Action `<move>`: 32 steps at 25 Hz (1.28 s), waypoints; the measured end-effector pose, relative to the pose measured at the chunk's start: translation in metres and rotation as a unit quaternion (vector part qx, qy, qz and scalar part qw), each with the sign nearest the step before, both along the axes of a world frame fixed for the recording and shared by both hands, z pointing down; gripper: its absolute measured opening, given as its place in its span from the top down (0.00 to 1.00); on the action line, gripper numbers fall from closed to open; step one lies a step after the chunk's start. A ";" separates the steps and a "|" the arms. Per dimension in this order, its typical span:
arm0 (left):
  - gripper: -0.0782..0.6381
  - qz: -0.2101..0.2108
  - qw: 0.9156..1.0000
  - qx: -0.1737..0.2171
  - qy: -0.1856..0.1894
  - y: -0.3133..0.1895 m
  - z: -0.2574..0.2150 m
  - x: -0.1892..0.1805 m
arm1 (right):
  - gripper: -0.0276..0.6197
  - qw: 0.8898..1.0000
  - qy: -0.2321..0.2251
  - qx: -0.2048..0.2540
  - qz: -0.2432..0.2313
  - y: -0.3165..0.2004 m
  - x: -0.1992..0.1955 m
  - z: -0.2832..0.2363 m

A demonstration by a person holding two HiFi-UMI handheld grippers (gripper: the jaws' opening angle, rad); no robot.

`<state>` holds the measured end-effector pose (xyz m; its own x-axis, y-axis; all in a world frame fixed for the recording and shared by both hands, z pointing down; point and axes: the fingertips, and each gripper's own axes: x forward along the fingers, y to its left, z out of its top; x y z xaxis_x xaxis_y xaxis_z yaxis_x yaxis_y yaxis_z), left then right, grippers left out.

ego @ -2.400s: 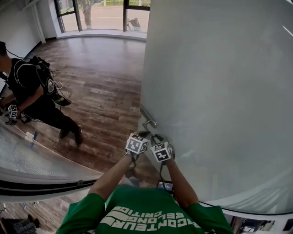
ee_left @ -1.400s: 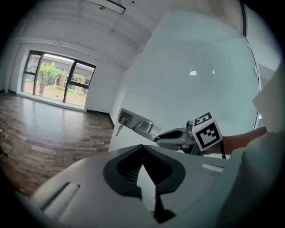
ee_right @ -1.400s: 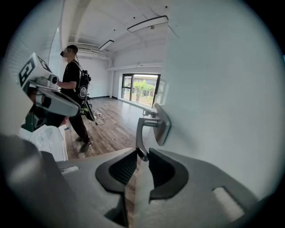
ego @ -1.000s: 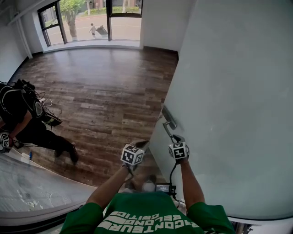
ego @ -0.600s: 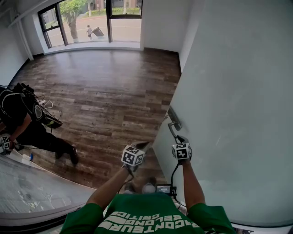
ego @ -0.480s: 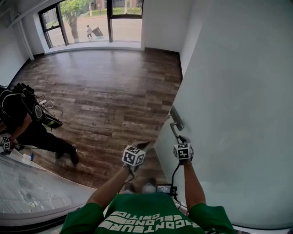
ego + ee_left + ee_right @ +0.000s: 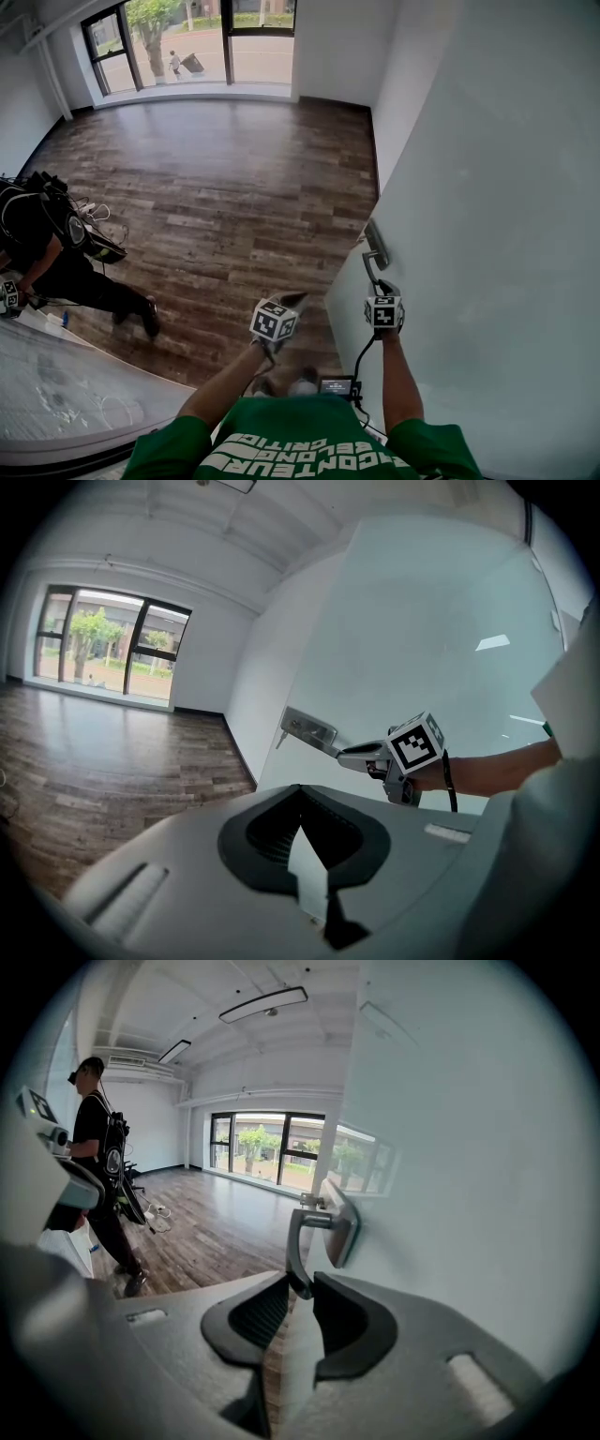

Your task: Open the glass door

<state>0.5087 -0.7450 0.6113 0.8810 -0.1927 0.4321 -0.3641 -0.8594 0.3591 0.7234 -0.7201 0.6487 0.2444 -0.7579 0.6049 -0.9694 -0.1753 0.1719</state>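
Note:
The frosted glass door [image 7: 487, 234] stands swung open on the right, with its metal lever handle [image 7: 375, 253] on the near edge. My right gripper [image 7: 378, 284] is shut on the tip of that lever; the right gripper view shows the lever [image 7: 298, 1241] pinched between the jaws of my right gripper [image 7: 300, 1302], the door [image 7: 450, 1176] just to its right. My left gripper [image 7: 292, 300] hangs free left of the door over the floor, jaws together and holding nothing. From the left gripper view I see the handle plate [image 7: 309, 730] and the right gripper [image 7: 366, 757].
Dark wood floor [image 7: 234, 187] spreads ahead to tall windows [image 7: 187, 37]. A person in black [image 7: 47, 234] with cabled gear stands at the left, also in the right gripper view [image 7: 94, 1147]. A curved glass pane [image 7: 56, 384] lies at the lower left.
The door has swung further open toward the right, and my right gripper has gone right with the handle. The left gripper has barely moved.

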 end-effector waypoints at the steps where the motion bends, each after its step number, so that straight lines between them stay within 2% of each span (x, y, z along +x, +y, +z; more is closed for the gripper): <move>1: 0.87 0.000 1.000 0.000 0.000 -0.001 0.001 0.001 | 0.84 1.000 -0.001 0.000 0.003 0.001 0.003 -0.001; 21: 0.87 0.003 1.000 -0.003 -0.002 -0.018 0.004 0.028 | 0.84 0.997 0.010 0.003 0.072 0.014 0.097 0.007; 32: 0.87 0.011 1.000 -0.004 -0.006 -0.016 0.003 0.032 | 0.84 0.994 0.012 0.008 0.105 0.026 0.133 0.000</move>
<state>0.5406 -0.7610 0.6142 0.8800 -0.1700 0.4435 -0.3497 -0.8638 0.3627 0.8560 -0.6939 0.6485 0.4124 -0.6980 0.5853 -0.9067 -0.3765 0.1899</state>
